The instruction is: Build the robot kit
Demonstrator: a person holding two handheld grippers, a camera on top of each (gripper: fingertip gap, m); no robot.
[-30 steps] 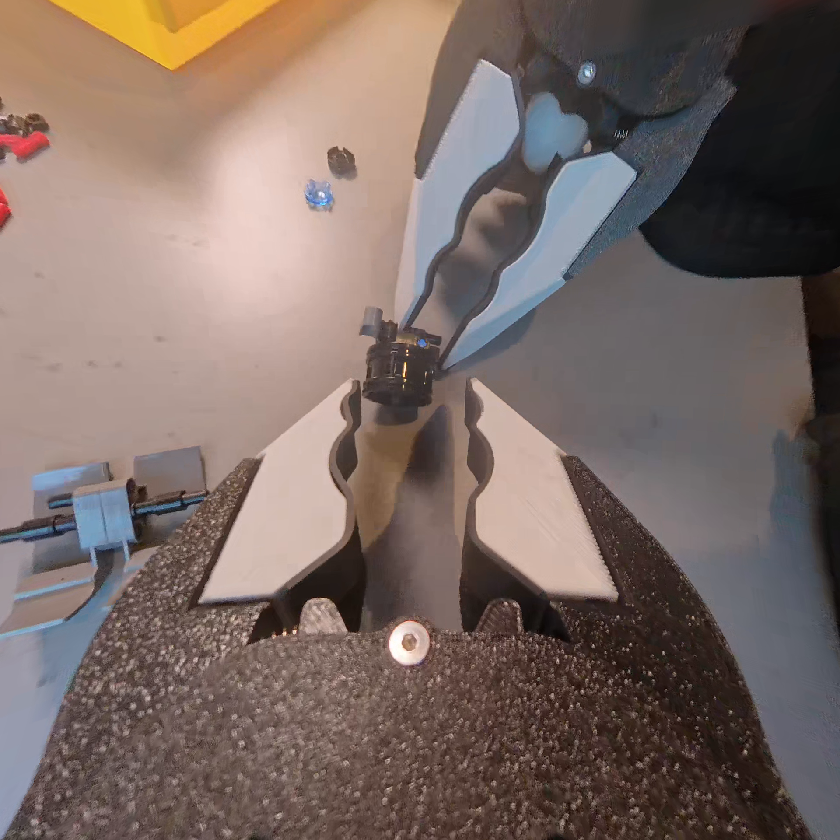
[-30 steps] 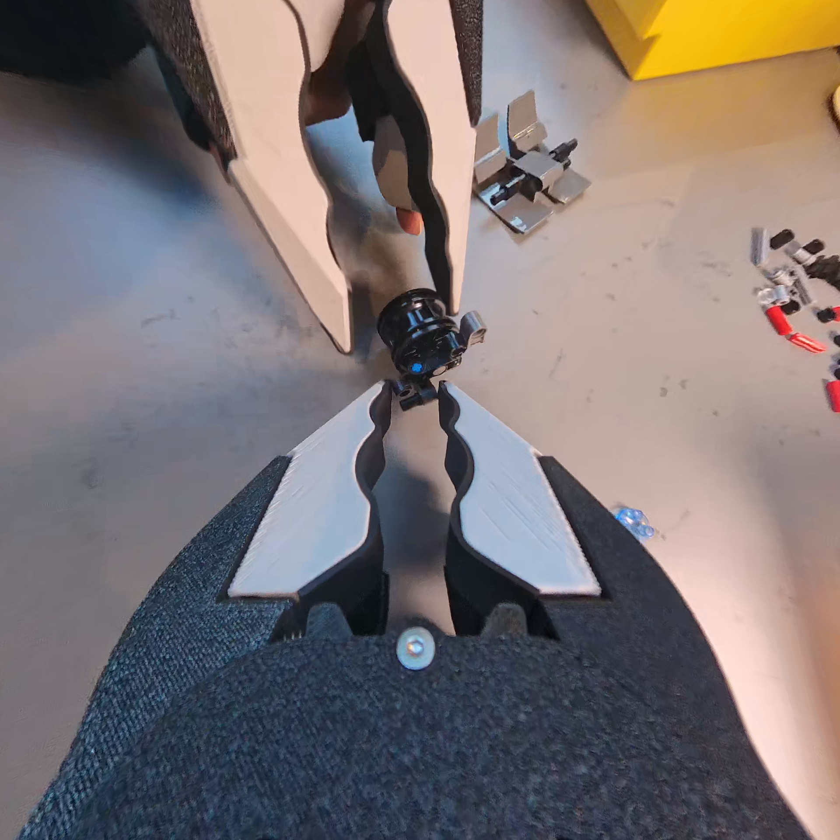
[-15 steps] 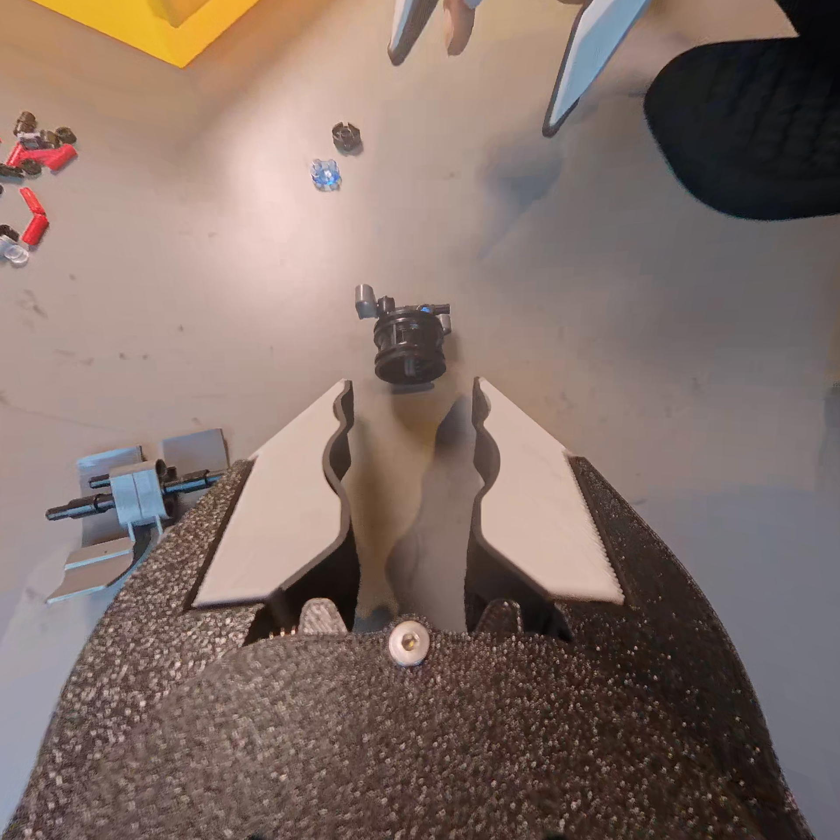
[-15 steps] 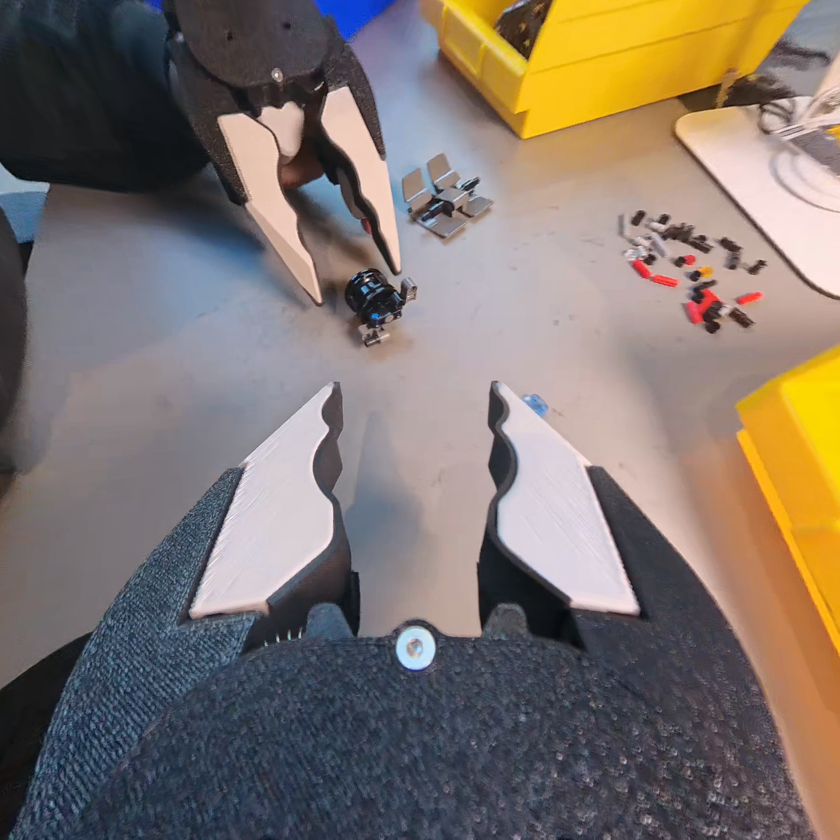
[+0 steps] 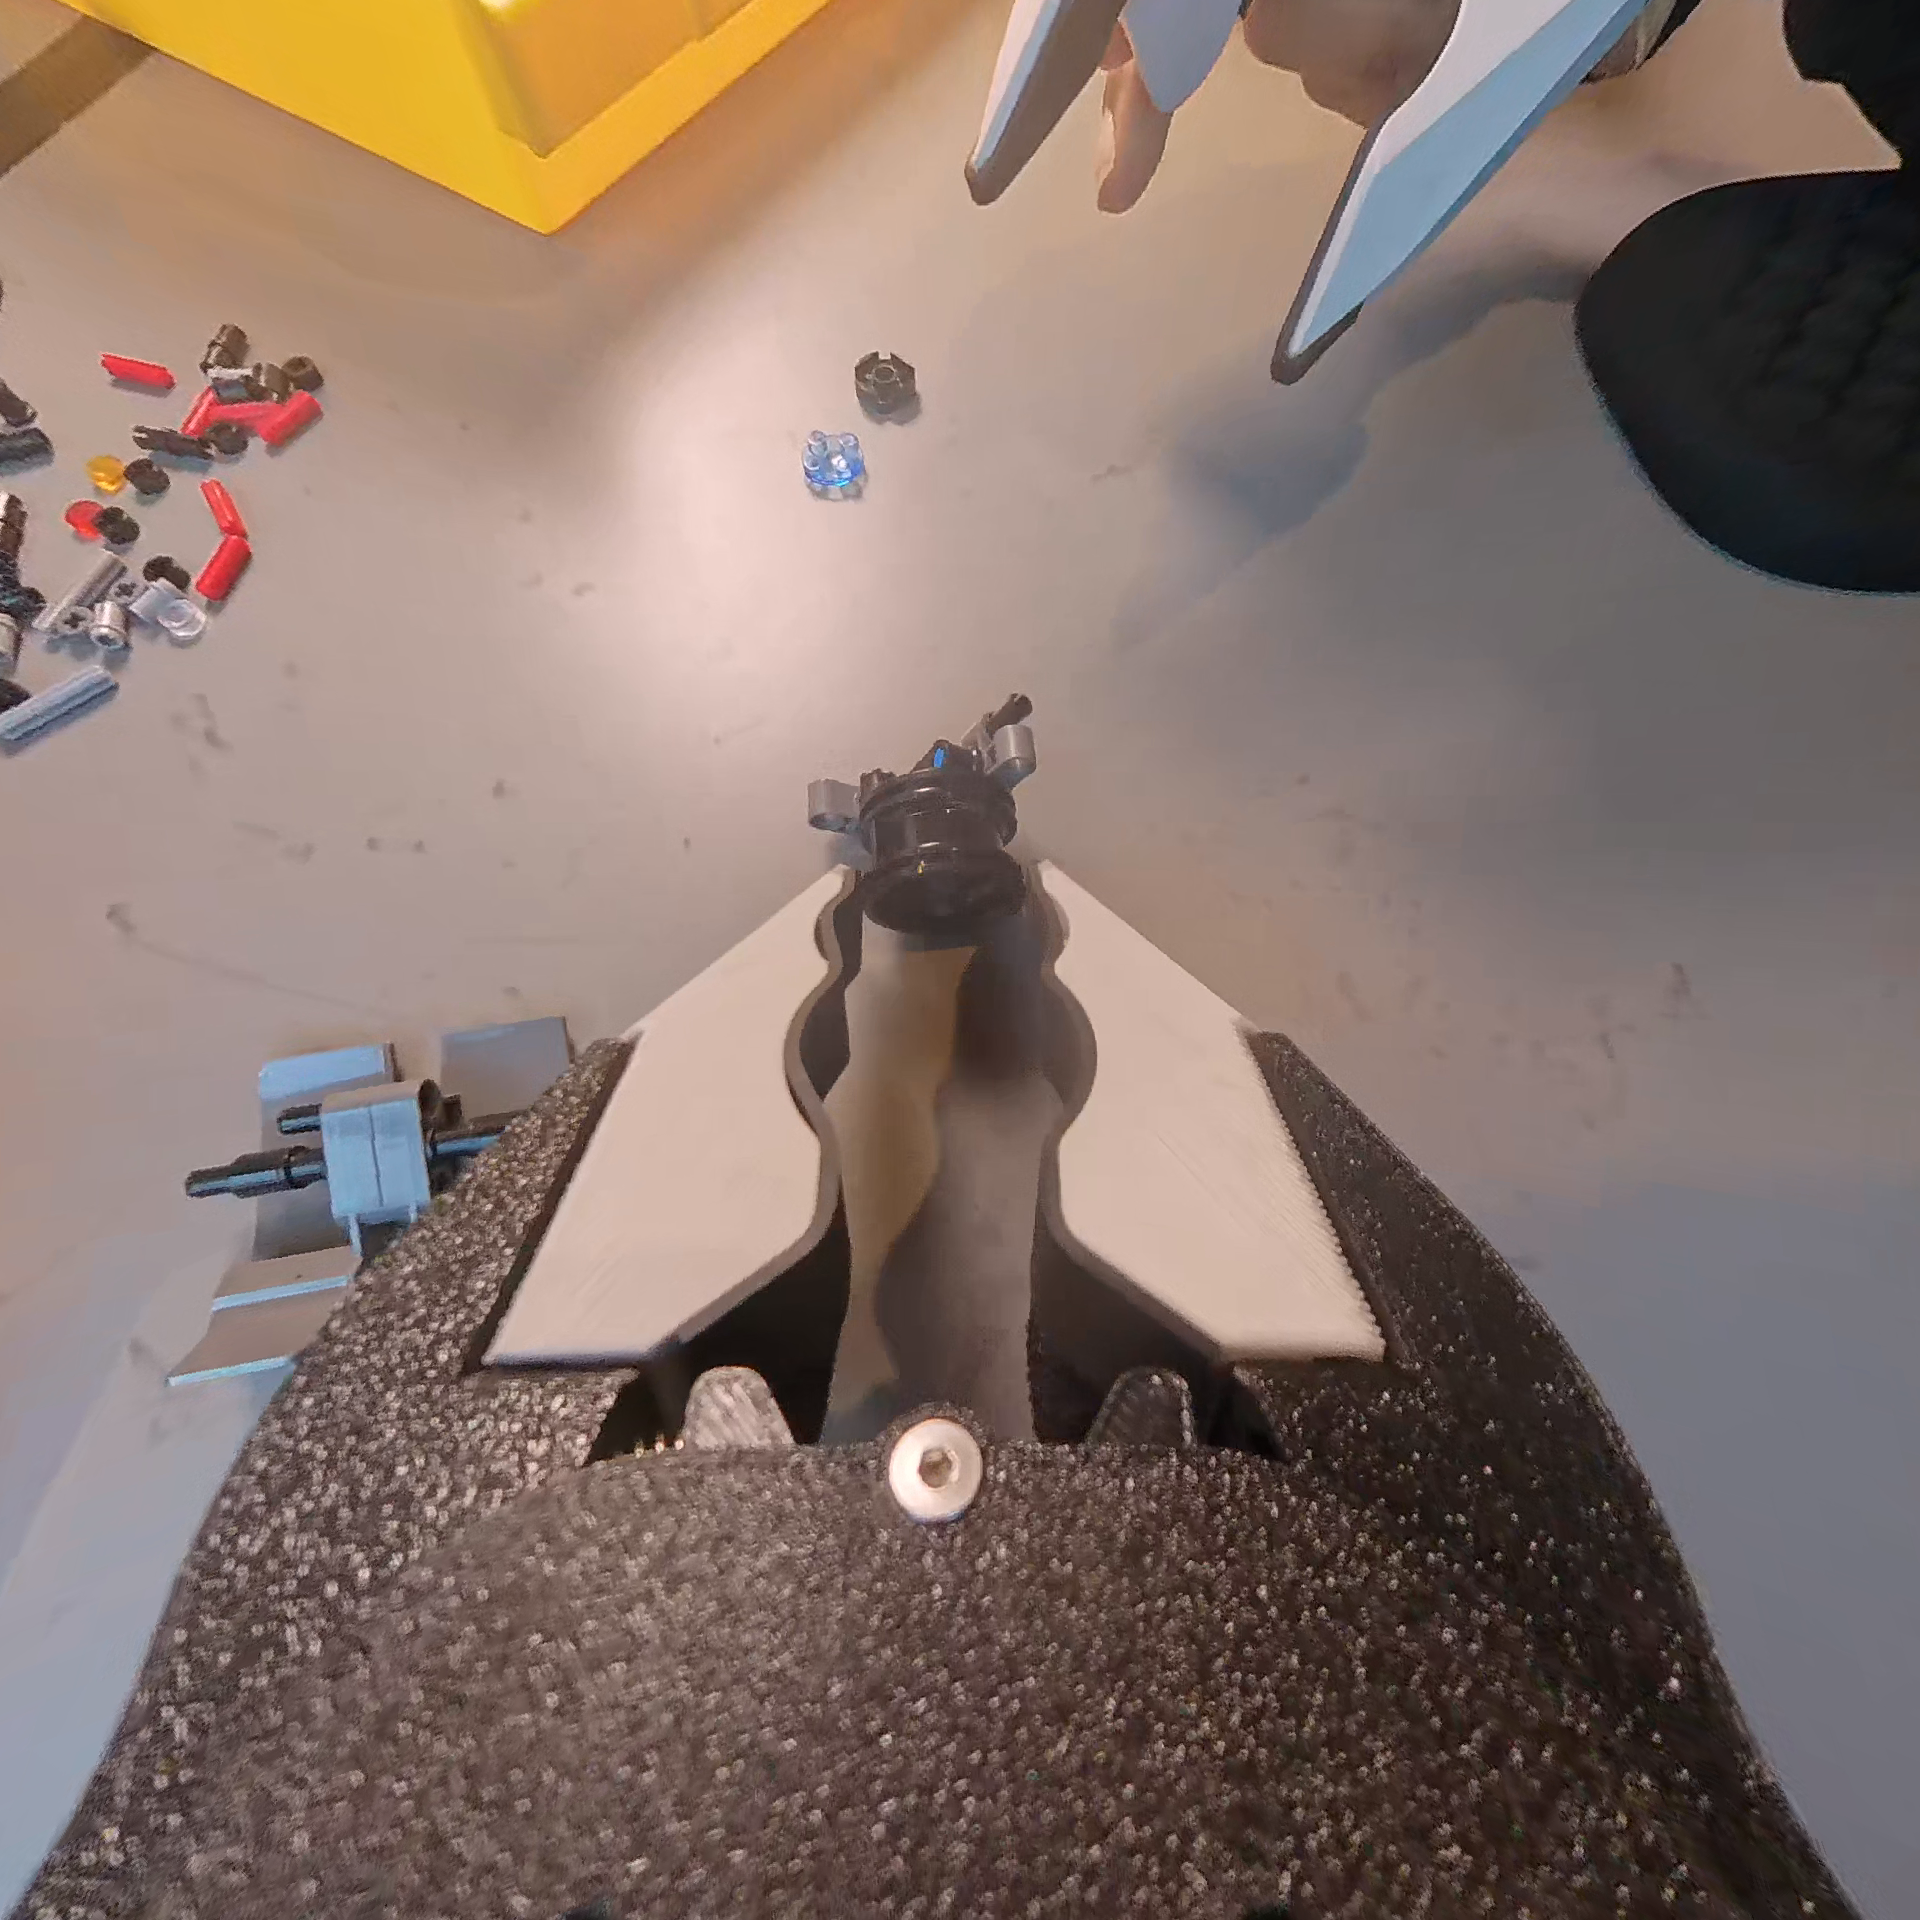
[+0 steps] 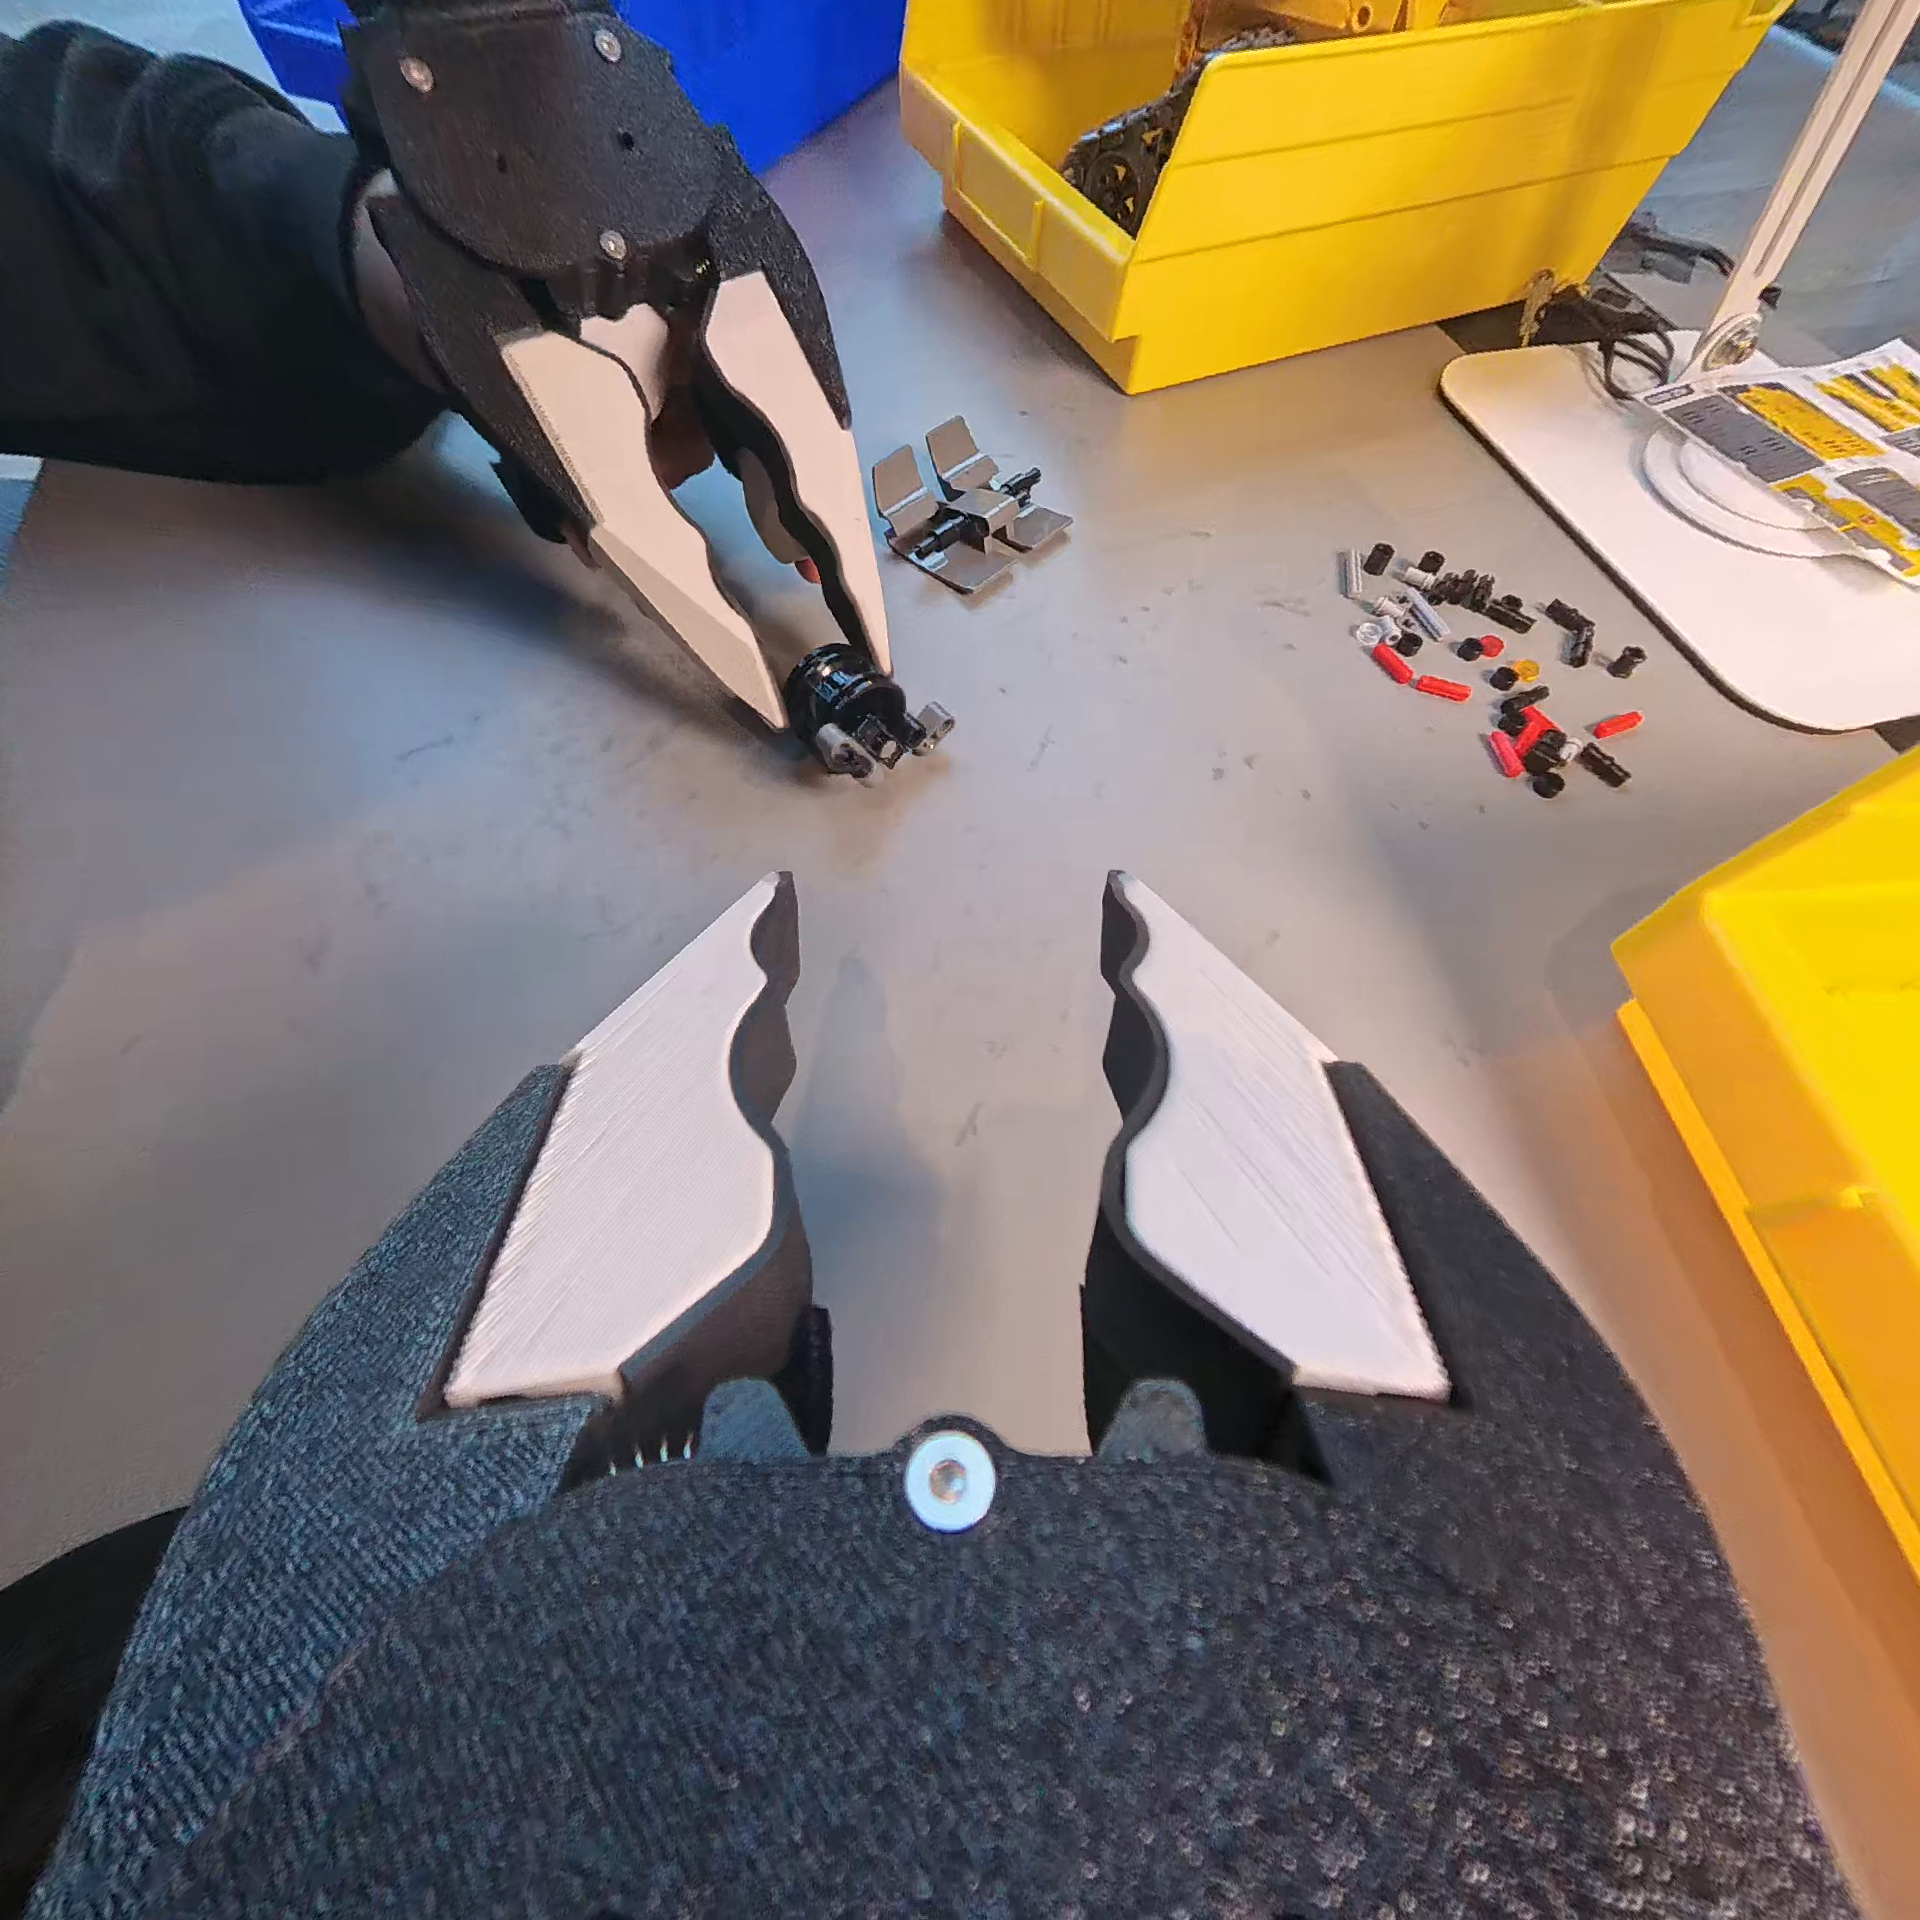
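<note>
Left tool (image 5: 940, 883) pinches one black wheel hub (image 5: 940, 852); right tool (image 6: 948, 899) gapes empty.

Glossy black wheel hub (image 5: 940, 852) with grey pins and a blue spot, on a dull grey table (image 5: 1455, 935). Left of the hub, red, black and grey loose bricks (image 5: 156, 499); beyond it, a translucent blue stud (image 5: 834, 464); farther off, yellow bin (image 6: 1299, 166).

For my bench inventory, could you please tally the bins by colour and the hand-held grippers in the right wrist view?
Yellow bins: 2 (back yellow bin, right yellow bin)
Blue bin: 1
Hand-held grippers: 2 (left hand-held gripper, gripping the black wheel hub; right hand-held gripper, open)
Total: 5
</note>
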